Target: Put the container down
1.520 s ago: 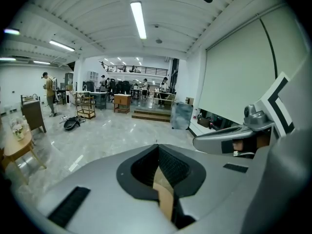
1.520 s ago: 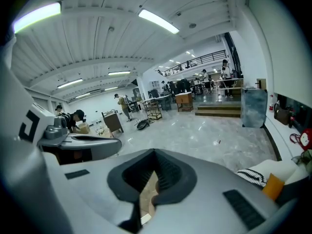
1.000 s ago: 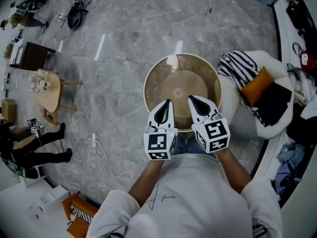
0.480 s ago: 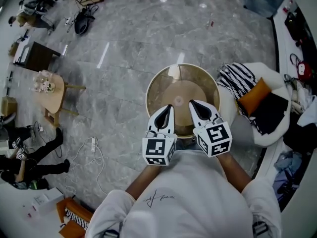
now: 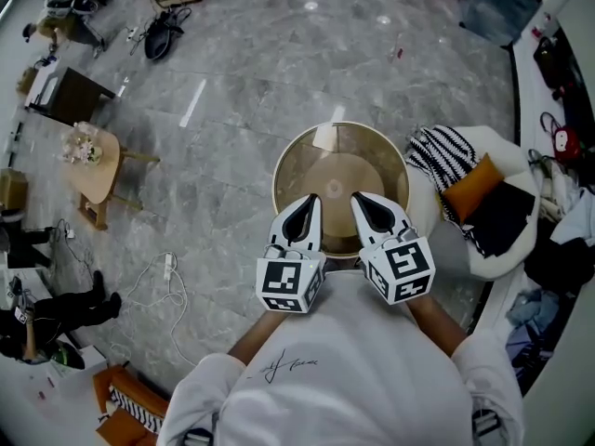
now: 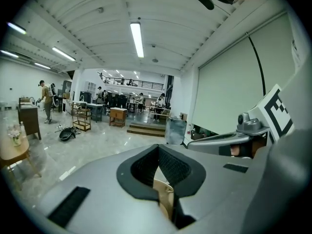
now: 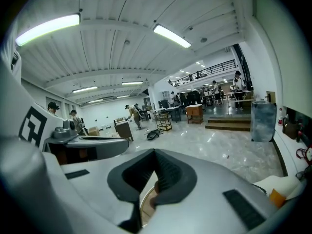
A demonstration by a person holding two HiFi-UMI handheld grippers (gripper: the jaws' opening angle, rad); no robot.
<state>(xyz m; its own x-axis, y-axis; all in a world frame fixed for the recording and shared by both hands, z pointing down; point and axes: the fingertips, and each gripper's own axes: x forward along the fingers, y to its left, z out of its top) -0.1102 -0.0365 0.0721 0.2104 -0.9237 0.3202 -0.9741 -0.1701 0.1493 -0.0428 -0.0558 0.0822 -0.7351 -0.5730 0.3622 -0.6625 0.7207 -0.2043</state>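
The container [image 5: 339, 156] is a round, translucent tan tub with a pale rim, seen from above and hanging over the marble floor in front of the person. My left gripper [image 5: 313, 200] and right gripper [image 5: 357, 197] reach side by side over its near rim. In the left gripper view the jaws [image 6: 159, 174] are shut with a strip of the tan container [image 6: 164, 198] wedged between the pads. The right gripper [image 7: 151, 179] is likewise shut, and the container's rim [image 7: 145, 203] shows just below its pads. The near wall is hidden under both grippers.
A white armchair [image 5: 507, 249] with a striped cloth and an orange cushion stands close on the right. On the left are a small wooden table [image 5: 93, 161], a dark cabinet [image 5: 65, 96] and a white cable [image 5: 167, 282] on the floor. A person in black [image 5: 46, 305] is at the lower left.
Both grippers have come up towards the camera with the container still between them. The floor and furniture have shifted in the view as the head moved.
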